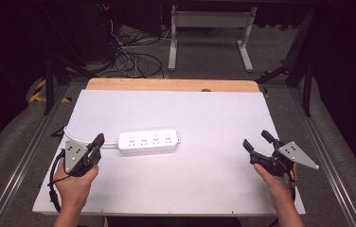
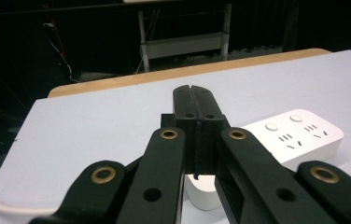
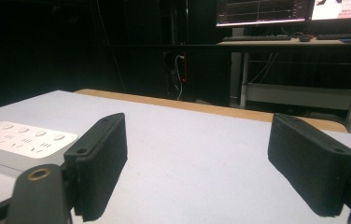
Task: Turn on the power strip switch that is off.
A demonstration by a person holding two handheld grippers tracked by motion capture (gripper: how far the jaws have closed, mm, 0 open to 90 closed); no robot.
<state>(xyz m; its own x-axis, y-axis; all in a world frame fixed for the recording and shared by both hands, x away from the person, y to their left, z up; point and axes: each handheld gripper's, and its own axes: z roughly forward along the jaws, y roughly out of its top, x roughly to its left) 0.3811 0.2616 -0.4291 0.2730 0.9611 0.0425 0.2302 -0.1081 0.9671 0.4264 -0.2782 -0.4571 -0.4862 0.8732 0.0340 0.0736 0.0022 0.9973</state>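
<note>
Left tongs (image 1: 99, 140) closed beside unlabelled white power strip (image 1: 148, 141).

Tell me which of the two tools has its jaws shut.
The left tool: its jaws are pressed together beside the power strip. The right tool has its jaws spread wide.

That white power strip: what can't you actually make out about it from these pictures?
- Power strip: near end hidden behind the shut left gripper in the left gripper view.
- Its cord: far end hidden behind that gripper in the high view.
- Right gripper view: strip's left end cut off by the edge.
</note>
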